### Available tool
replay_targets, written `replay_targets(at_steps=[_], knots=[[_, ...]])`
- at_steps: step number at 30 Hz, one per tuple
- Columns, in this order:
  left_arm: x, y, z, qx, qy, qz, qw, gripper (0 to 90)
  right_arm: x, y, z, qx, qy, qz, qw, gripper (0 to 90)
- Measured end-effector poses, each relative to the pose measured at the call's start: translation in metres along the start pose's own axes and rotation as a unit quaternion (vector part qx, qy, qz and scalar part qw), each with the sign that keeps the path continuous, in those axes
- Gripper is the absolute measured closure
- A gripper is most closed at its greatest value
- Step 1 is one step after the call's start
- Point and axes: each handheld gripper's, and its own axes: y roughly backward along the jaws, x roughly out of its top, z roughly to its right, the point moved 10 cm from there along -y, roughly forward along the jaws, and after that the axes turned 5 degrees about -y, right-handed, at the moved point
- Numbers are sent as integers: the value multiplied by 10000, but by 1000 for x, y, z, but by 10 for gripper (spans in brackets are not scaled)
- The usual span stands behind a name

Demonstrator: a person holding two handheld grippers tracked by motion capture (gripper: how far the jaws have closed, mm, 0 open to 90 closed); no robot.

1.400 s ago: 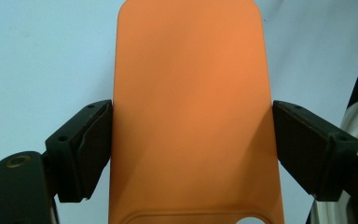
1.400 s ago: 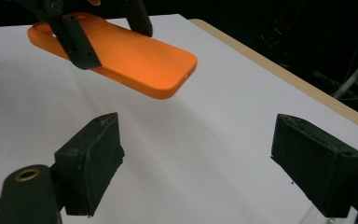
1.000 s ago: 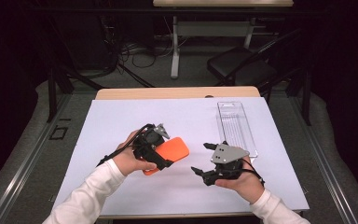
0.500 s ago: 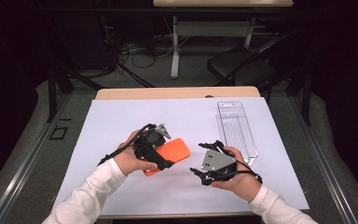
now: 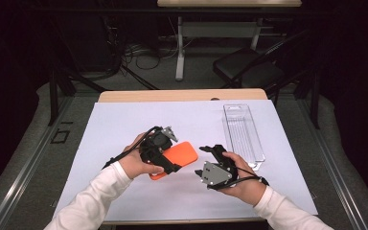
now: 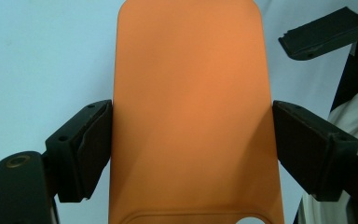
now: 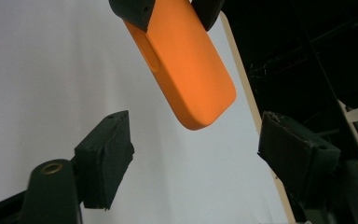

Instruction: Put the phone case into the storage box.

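White paper [image 5: 124, 134] covers a wooden table [image 5: 182, 95], seen from above, and 2 white-sleeved forearms come in from the bottom edge. Beyond the table are a dark floor with cables and a black chair [image 5: 247, 72]. A clear plastic tray [image 5: 243, 134] lies on the paper at the right, long side running away from the person. The left hand [image 5: 136, 163] holds the left gripper [image 5: 165, 160] near the middle of the paper, pointing to the right; its 2 black jaws press against the 2 long sides of an orange phone case [image 5: 182, 155], holding it clamped just above the sheet. In the left gripper view the case [image 6: 193, 112] is a smooth, matte orange slab with rounded corners, and a curved cutout shows at its lower edge. The right hand [image 5: 242, 184] holds the right gripper [image 5: 211, 153] just beside the free end of the case, tilted toward it, with a grey plate on top. Its jaws stand wide apart and grip nothing. In the right gripper view the case [image 7: 186, 70] hangs between and beyond the parted pads [image 7: 105, 156], with an oval slot along its side edge.
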Motion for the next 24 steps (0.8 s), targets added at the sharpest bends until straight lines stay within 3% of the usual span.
replay_targets(at_steps=[2, 3, 4, 5, 7, 8, 10, 15, 24], knots=[[1, 0, 0, -15, 8, 19, 10000, 160, 0, -1, -1, -33, 105, -6, 9999, 284], [1, 0, 0, -17, -4, 18, 10000, 160, -2, -1, -3, -53, 47, -44, 10000, 291], [2, 0, 1, -20, 2, 26, 10000, 160, 0, -2, -1, -76, 274, 1, 9996, 300], [2, -1, 1, -24, 4, 19, 10000, 160, 1, -4, -2, -104, 256, 83, 9996, 308], [3, -1, 2, -28, -2, 16, 10000, 160, -1, -3, -3, -167, 322, -7, 9993, 329], [4, -2, 2, -34, -9, 15, 10000, 160, 0, -4, -2, -189, 453, 19, 9988, 329], [5, -3, 3, -50, -12, 4, 10000, 160, 0, -5, -4, -193, 425, 90, 9989, 332], [9, -5, 6, -112, -44, 16, 9999, 160, 2, -7, -4, -250, 658, 132, 9974, 346], [15, -8, 12, -177, -92, 3, 9998, 160, -3, -9, -6, -406, 967, -40, 9945, 379]])
